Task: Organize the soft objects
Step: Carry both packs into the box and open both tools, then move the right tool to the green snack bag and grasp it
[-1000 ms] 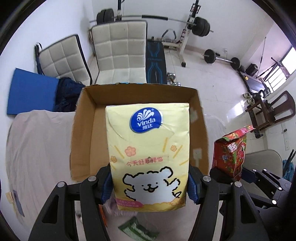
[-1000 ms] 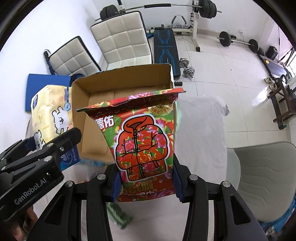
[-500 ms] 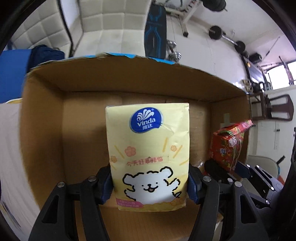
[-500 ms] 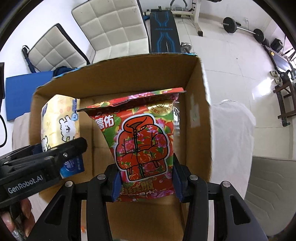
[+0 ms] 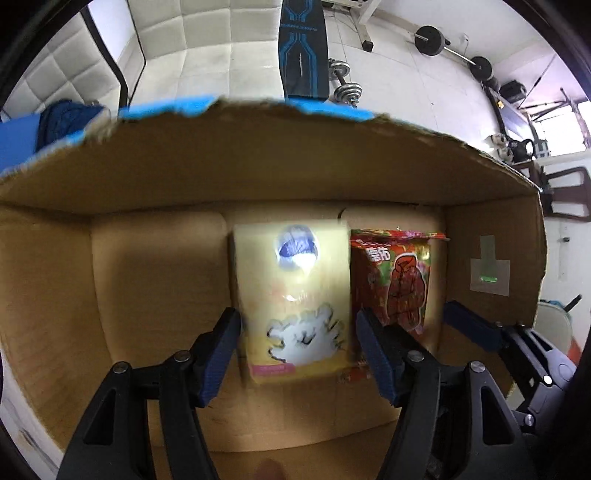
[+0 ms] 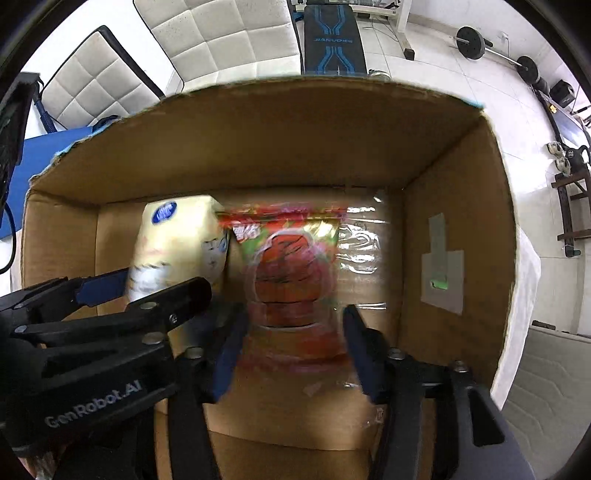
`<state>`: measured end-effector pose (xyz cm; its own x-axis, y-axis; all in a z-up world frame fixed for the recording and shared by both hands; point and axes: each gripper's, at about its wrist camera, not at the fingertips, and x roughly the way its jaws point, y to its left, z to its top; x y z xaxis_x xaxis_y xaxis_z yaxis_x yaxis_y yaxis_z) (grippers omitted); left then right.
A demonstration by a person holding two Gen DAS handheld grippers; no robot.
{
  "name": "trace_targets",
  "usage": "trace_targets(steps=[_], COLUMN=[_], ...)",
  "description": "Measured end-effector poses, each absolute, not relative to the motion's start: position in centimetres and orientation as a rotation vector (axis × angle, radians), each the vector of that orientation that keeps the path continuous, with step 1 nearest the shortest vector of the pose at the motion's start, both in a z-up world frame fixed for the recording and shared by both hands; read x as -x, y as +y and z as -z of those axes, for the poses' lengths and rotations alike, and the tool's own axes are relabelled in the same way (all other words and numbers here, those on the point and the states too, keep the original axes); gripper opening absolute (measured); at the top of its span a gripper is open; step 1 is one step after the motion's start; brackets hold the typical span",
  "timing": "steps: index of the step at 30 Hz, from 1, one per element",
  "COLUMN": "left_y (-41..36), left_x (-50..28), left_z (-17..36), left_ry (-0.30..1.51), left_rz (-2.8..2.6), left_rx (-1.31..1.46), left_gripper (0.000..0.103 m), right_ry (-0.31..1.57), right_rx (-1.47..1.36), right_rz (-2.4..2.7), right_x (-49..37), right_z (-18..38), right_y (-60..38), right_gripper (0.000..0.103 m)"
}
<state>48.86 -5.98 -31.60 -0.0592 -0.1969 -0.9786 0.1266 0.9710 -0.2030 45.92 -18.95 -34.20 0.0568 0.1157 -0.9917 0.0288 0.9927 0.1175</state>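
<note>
The tissue pack point(image 5: 293, 302) is pale yellow plastic with a blue oval logo near its top and a white cartoon dog lower down; its print is motion-blurred. Just to its right, touching or nearly so, is the snack bag point(image 5: 399, 284), red and green with a floral jacket printed on it and a crimped top edge; it is also blurred in the right wrist view point(image 6: 291, 284). Both lie inside the box point(image 5: 258, 166), an open brown carton with a ragged, blue-edged rim, near its far wall. A grey tape patch point(image 5: 489, 275) with a green spot is stuck on the box's right inner wall.

The left gripper point(image 5: 297, 354) has its blue-padded fingers spread apart on either side of the tissue pack, not pressing it. The right gripper point(image 6: 290, 347) likewise has its fingers parted, flanking the snack bag with gaps showing. Beyond the box are white padded chairs point(image 6: 221, 33) and a weight bench point(image 6: 334, 40).
</note>
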Motion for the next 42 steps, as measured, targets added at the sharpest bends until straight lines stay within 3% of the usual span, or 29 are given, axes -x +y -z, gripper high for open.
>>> trace_targets(steps=[6, 7, 8, 10, 13, 30, 42], left_y=[-5.6, -5.5, -5.3, -4.7, -3.5, -1.8, -1.2], left_x=[-47.9, -47.4, -47.1, -46.1, -44.5, -33.6, -27.3], left_z=[29.6, 29.5, 29.0, 28.1, 26.8, 17.9, 13.6], left_ry=[1.545, 1.528, 1.515, 1.478, 1.418, 1.188, 1.127], left_rz=[0.239, 0.231, 0.219, 0.198, 0.178, 0.094, 0.05], left_rx=[-0.015, -0.025, -0.035, -0.054, -0.069, -0.049, -0.008], left_gripper=[0.093, 0.098, 0.1, 0.1, 0.103, 0.103, 0.103], right_ry=[1.504, 1.503, 1.499, 1.487, 1.476, 1.302, 1.229], right_rx=[-0.101, -0.095, -0.088, -0.076, -0.065, -0.067, -0.097], right_rz=[-0.056, -0.056, -0.057, -0.052, -0.057, 0.004, -0.047], right_x=[-44.8, -44.6, -44.0, -43.2, -41.9, -32.2, -25.0], right_z=[32.8, 32.4, 32.0, 31.2, 30.1, 21.3, 15.9], right_y=[-19.2, -19.2, -19.1, -19.0, -18.7, -18.0, -18.0], right_gripper=[0.065, 0.07, 0.082, 0.095, 0.103, 0.103, 0.103])
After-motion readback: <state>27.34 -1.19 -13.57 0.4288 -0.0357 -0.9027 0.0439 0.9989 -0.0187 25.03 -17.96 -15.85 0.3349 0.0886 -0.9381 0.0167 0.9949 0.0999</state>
